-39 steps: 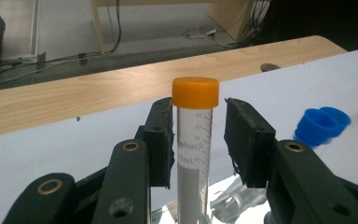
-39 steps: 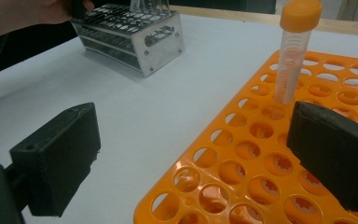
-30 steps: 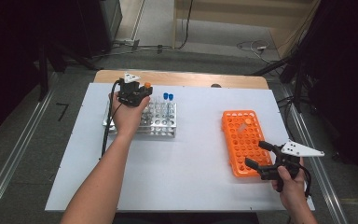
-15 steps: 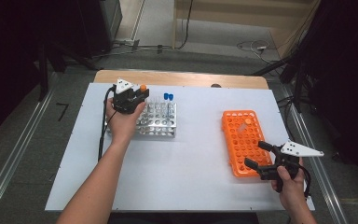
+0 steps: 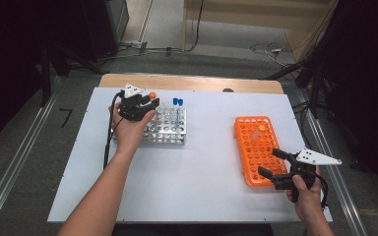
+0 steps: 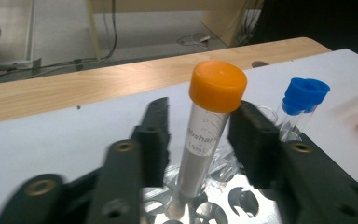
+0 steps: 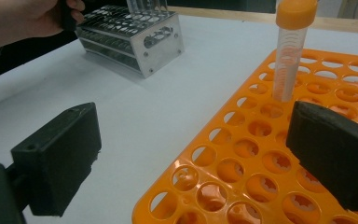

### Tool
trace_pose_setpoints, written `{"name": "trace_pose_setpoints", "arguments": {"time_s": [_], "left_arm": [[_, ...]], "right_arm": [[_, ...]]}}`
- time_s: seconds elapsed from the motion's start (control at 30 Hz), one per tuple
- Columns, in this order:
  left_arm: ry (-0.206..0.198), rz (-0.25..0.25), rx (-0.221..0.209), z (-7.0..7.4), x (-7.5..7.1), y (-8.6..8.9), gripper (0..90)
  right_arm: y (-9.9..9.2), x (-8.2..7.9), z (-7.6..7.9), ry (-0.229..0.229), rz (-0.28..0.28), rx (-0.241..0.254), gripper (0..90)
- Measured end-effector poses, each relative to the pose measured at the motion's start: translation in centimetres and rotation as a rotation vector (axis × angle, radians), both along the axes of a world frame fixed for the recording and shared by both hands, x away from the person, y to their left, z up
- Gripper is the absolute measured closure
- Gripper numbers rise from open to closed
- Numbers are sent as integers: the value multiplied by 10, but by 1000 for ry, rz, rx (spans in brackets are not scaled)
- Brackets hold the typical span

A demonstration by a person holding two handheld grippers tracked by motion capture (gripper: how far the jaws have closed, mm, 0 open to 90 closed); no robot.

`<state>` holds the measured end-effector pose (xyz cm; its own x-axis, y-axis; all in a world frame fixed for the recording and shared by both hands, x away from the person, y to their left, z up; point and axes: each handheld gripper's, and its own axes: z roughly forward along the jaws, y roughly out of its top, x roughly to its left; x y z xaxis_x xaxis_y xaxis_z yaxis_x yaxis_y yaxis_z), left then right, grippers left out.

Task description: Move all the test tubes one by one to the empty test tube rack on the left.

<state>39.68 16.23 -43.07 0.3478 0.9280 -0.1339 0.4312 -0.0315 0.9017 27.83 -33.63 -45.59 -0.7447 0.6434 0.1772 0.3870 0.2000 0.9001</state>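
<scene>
A clear tube with an orange cap [image 6: 205, 135] stands upright in a hole of the metal rack [image 6: 219, 205]. My left gripper [image 6: 198, 135] has just been opening; its jaws stand on either side of the tube, the left one clearly apart from it. In the high view the left gripper [image 5: 150, 101] sits at the metal rack's [image 5: 170, 125] far left corner, by the orange cap [image 5: 152, 94]. My right gripper [image 5: 268, 161] is open at the near edge of the orange rack [image 5: 256, 147], with nothing between its jaws. Another orange-capped tube [image 7: 291, 46] stands in that orange rack [image 7: 242, 154].
Two blue-capped tubes [image 5: 178, 102] stand at the far side of the metal rack, close to the right of my left gripper. The white table [image 5: 202, 182] lies bare between the two racks. A wooden strip [image 5: 192, 82] runs along its far edge.
The left gripper's jaws have parted around the orange-capped tube, which stays standing in the metal rack. The right hand has kept still.
</scene>
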Motion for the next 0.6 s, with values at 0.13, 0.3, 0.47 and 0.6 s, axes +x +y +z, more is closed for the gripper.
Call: {"name": "trace_pose_setpoints", "arguments": {"time_s": [0.13,0.3,0.47,0.6], "left_arm": [[-17,-12,-39,4,-4,5,364],[-59,-17,-2,10,-4,1,509],[-62,-5,-29,12,-5,1,503],[-66,-29,-50,17,-12,3,355]], "right_arm": [[1,0,0,-2,1,-4,18],[3,-1,1,-3,2,-7,18],[3,-1,1,-4,0,-7,18],[2,-1,2,-3,-9,-7,20]]}}
